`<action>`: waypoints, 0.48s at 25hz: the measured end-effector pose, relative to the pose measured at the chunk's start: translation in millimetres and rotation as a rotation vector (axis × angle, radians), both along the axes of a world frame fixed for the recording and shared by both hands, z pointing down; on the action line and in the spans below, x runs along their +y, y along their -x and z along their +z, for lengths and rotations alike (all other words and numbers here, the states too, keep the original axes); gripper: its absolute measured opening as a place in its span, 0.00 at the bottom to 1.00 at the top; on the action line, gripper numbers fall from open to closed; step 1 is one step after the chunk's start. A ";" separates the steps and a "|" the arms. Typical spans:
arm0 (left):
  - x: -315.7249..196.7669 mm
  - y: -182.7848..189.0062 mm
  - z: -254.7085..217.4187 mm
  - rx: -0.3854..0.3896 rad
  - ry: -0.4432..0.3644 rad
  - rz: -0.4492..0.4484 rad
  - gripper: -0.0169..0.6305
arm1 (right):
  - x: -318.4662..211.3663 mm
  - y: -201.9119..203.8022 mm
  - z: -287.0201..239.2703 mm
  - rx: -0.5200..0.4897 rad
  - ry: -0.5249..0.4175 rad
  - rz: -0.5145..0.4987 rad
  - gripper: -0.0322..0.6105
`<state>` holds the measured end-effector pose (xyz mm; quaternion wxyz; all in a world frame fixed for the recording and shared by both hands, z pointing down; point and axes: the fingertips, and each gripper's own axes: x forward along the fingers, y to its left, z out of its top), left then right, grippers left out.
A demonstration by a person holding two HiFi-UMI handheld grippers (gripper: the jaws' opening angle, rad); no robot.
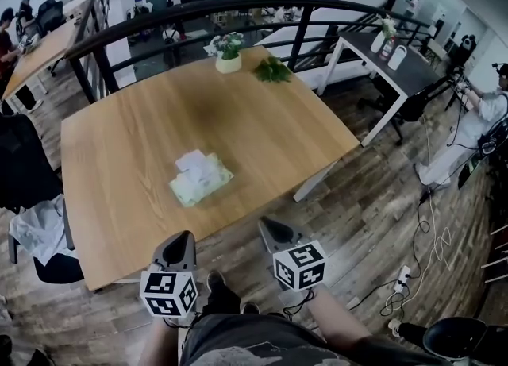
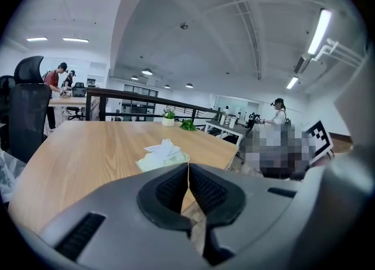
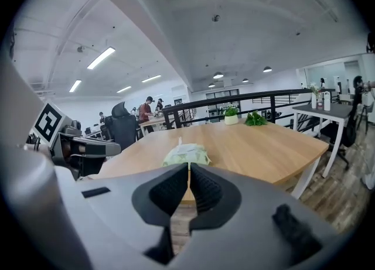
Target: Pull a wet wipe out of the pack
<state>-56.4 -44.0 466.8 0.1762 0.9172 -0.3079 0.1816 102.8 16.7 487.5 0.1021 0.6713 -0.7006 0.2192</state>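
The wet wipe pack (image 1: 201, 179) is seen lying flat on the wooden table (image 1: 119, 158), somewhat toward its near edge, with a white wipe (image 1: 190, 160) standing crumpled out of its top. The pack is touched by nothing. On the near side of the pack, past the table edge and over the plank floor, the left gripper (image 1: 184, 237) and the right gripper (image 1: 268, 225) are held side by side, both pointed toward the pack. In the left gripper view the jaws are seen pressed together with nothing between them, the pack (image 2: 164, 156) lying beyond their tips. In the right gripper view the jaws are likewise closed on nothing, with the pack (image 3: 186, 155) just above them. Beyond the pack, at the far edge of the table, a small potted plant (image 1: 228, 51) and a green leafy sprig (image 1: 272, 70) are placed. To the pack's left, off the table, a black office chair (image 1: 20, 166) is seen.
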 end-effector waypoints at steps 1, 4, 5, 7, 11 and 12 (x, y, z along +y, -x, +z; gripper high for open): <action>-7.5 -0.4 1.3 0.001 0.004 -0.001 0.05 | -7.2 0.1 1.1 0.002 0.005 -0.003 0.09; -28.1 -2.3 5.0 0.006 0.014 -0.003 0.05 | -26.6 -1.3 3.7 0.005 0.016 -0.006 0.09; -34.2 -2.9 5.6 0.007 0.016 -0.003 0.05 | -32.6 -1.8 4.1 0.007 0.019 -0.007 0.09; -46.0 -2.9 7.1 0.011 0.020 -0.002 0.05 | -44.6 -1.7 4.9 0.012 0.027 -0.010 0.09; -67.9 0.6 9.1 0.023 0.031 -0.003 0.05 | -70.1 -0.2 2.4 0.040 0.036 -0.018 0.09; -73.1 2.1 9.3 0.027 0.033 -0.004 0.05 | -76.5 0.1 0.2 0.049 0.036 -0.018 0.09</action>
